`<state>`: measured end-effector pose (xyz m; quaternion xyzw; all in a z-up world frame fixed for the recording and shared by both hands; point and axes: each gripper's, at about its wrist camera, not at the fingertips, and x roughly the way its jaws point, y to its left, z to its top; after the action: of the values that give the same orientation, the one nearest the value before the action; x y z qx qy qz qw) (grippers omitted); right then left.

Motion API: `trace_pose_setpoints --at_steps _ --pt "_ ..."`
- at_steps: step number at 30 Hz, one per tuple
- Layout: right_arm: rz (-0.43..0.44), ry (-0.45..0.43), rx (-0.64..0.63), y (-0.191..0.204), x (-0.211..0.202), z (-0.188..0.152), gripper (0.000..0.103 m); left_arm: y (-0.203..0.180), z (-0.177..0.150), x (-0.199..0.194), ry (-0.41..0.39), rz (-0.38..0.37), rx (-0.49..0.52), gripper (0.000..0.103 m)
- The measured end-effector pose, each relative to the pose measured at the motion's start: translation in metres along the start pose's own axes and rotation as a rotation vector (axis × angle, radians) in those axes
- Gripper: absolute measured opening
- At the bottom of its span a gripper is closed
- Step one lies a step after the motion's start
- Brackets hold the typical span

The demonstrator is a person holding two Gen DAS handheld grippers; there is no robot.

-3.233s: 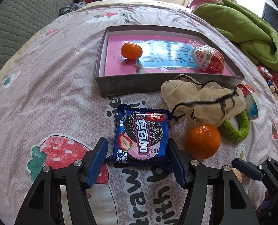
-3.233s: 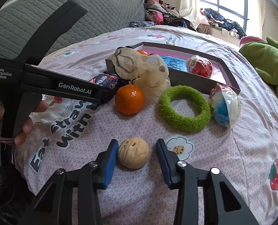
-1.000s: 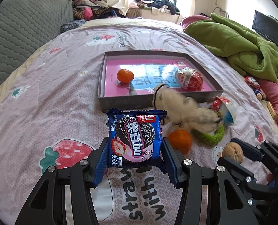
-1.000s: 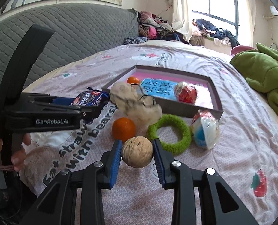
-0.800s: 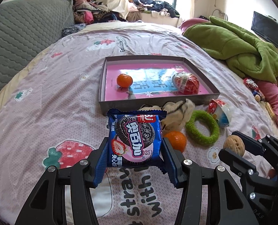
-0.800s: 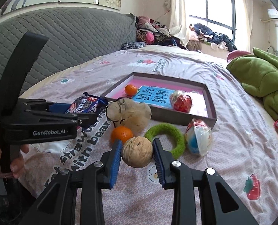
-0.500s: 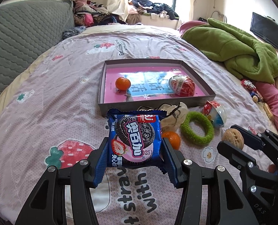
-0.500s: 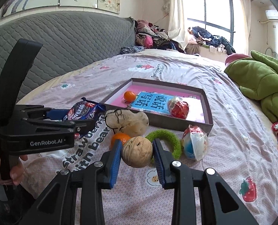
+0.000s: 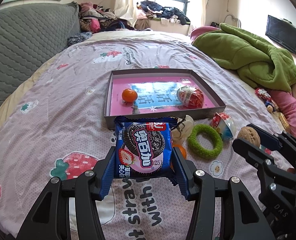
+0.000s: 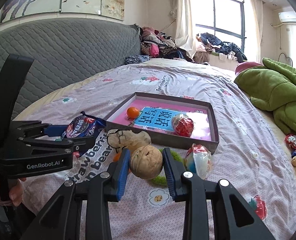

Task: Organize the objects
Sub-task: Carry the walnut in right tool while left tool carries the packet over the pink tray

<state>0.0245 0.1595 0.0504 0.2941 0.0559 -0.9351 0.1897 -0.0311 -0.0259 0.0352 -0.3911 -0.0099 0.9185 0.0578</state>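
**Both Grippers Loaded, Tray Ahead**

The bed [image 9: 48, 120], covered with a strawberry-print sheet, carries all the items. A shallow grey tray [image 9: 164, 118] with a pink printed floor lies on it, ahead of both grippers; its long axis runs across the left wrist view. A small orange [image 9: 129, 95] and a red foil-wrapped egg [image 9: 190, 97] already lie in the tray, well apart.

Between the tray's near wall and the grippers, loose items remain on the sheet: a beige cloth pouch [image 10: 128, 138], a green fuzzy ring [image 9: 205, 142], a half-wrapped capsule toy [image 10: 200, 160] and a second orange [image 9: 181, 150], mostly hidden behind the held items.

The left gripper [image 9: 144, 172] is clenched on a blue cookie packet [image 9: 144, 150], which is held clear of the sheet with its long axis pointing toward the tray. The right gripper [image 10: 146, 166] is clenched on a walnut [image 10: 146, 161], also lifted clear.

The coming move is judged to be a carry forward and over the near wall. The tray lies directly ahead of the left gripper, which appears the nearer of the two; from the right gripper it lies ahead and slightly right. The near wall must be cleared before either item is released, and free floor is available between the small orange and the egg.
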Motion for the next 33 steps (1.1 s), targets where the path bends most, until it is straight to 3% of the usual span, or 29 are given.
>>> trace_pose_setpoints --at_steps 16,33 --pt "-0.039 -0.057 0.019 -0.024 0.002 0.029 0.034 -0.006 0.026 0.001 -0.050 0.001 0.033 0.056" --pt "-0.045 -0.041 0.001 -0.033 0.030 0.045 0.034 -0.010 0.060 0.015 -0.074 0.003 0.081 0.053"
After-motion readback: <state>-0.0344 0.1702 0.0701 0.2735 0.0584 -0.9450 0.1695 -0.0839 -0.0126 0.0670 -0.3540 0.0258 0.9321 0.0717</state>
